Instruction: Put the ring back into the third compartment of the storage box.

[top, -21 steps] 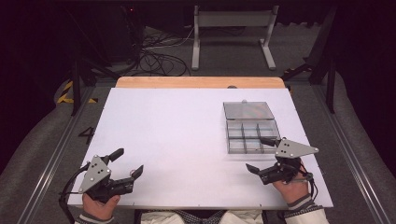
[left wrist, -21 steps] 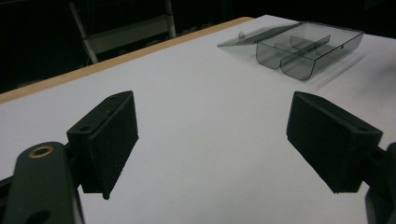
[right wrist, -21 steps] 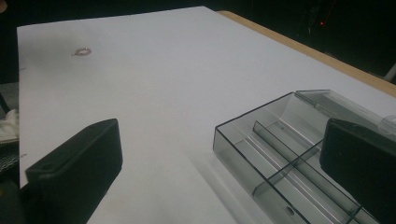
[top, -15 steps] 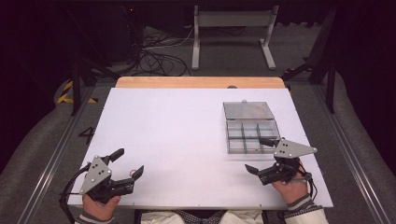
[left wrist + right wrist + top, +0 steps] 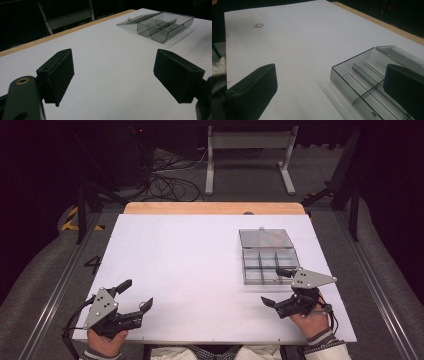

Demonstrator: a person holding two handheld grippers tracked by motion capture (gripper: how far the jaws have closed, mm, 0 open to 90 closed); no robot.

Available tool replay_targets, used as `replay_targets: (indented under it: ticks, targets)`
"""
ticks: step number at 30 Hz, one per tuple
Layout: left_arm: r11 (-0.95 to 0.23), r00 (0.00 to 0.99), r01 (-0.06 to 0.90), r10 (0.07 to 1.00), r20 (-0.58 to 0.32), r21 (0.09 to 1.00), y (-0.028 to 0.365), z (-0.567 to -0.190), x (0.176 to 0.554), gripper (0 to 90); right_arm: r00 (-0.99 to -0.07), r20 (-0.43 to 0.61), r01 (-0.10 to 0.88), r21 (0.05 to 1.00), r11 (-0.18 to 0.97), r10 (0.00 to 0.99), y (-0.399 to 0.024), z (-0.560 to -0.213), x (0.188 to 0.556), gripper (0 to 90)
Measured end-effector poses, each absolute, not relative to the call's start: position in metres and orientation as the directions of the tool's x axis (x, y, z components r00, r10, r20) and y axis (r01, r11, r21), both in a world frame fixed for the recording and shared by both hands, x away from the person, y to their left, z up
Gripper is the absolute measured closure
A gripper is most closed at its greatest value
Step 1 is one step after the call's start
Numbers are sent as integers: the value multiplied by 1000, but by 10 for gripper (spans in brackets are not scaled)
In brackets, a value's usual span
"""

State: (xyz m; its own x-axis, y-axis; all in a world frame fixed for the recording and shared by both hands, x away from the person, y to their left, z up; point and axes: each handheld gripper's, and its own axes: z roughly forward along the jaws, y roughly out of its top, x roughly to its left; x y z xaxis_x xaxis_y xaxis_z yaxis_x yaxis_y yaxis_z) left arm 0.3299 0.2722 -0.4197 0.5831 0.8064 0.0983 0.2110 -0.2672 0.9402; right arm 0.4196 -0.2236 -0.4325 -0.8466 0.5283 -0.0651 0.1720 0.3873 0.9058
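R gripper [image 5: 278, 288] jaws wide open, empty, w/ clear compartment box [image 5: 270, 266] just ahead, near corner under its far jaw, long axis running away toward flipped-back lid; L gripper [image 5: 136, 295] also wide open, empty, well apart, so R nearer.

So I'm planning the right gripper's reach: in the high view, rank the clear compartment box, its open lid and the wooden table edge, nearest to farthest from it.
1. Clear plastic compartment box, just ahead of the right gripper.
2. Its open clear lid, lying flat behind the box.
3. Wooden table edge, along the far side.
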Motion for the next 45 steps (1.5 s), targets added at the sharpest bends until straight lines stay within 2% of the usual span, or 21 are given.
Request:
replay_targets:
  ticks: [26, 34, 45]
  targets:
    - [-255, 574, 221, 814, 86, 941, 277, -419, 328, 173, -899, -64, 151, 883, 445, 432, -176, -412, 430, 0]
    - [-243, 572, 226, 817, 73, 943, 277, -420, 328, 173, -909, -38, 157, 891, 426, 415, -169, -406, 433, 3]
    - [-242, 572, 219, 817, 77, 945, 279, -419, 327, 173, -916, -28, 167, 881, 443, 401, -151, -404, 435, 34]
